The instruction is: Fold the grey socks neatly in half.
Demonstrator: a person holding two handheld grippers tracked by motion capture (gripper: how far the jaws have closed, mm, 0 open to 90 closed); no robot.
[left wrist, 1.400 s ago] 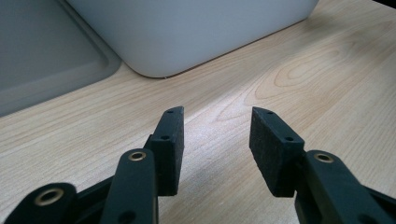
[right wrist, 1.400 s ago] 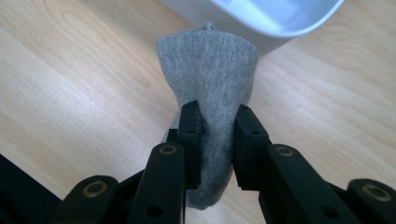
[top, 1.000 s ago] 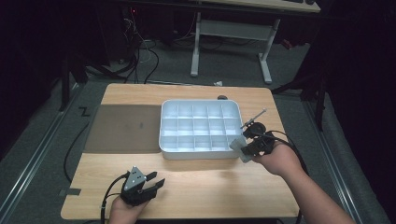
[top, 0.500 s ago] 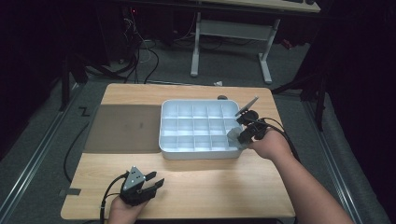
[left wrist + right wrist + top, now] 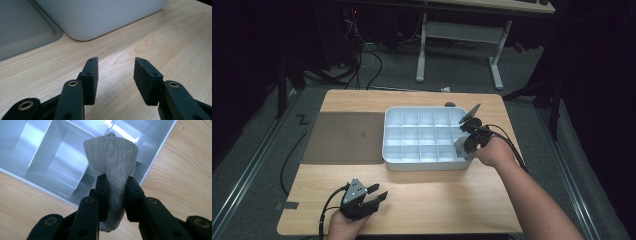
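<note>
Right tool (image 5: 463, 145) grips a folded grey sock (image 5: 112, 165), its two black pads pressed against the cloth from either side, with the sock's rounded top standing up between and beyond them. In the high view this tool sits at the near right corner of the white compartment tray (image 5: 422, 165), and the right hand (image 5: 492, 150) comes in from the lower right, forearm slanting across the bare wood. In the right gripper view the sock hangs over the tray's corner compartments, just inside the rim, with the tabletop (image 5: 175, 170) showing past the tray's edge.

Left tool (image 5: 373, 194) rests low at the near left of the tabletop, held in the left hand (image 5: 344, 225) at the bottom edge, jaws apart with nothing between them. The left gripper view shows its pads (image 5: 147, 80) parted above plain wood, pointing toward the tray's rounded near corner (image 5: 82, 30) and the grey mat (image 5: 22, 32) beside it.

Open wood lies between the two hands along the near side. The grey mat (image 5: 344, 137) meets the tray's left wall, and a strip of bare wood runs along the tray's right side to the tabletop's edge.
</note>
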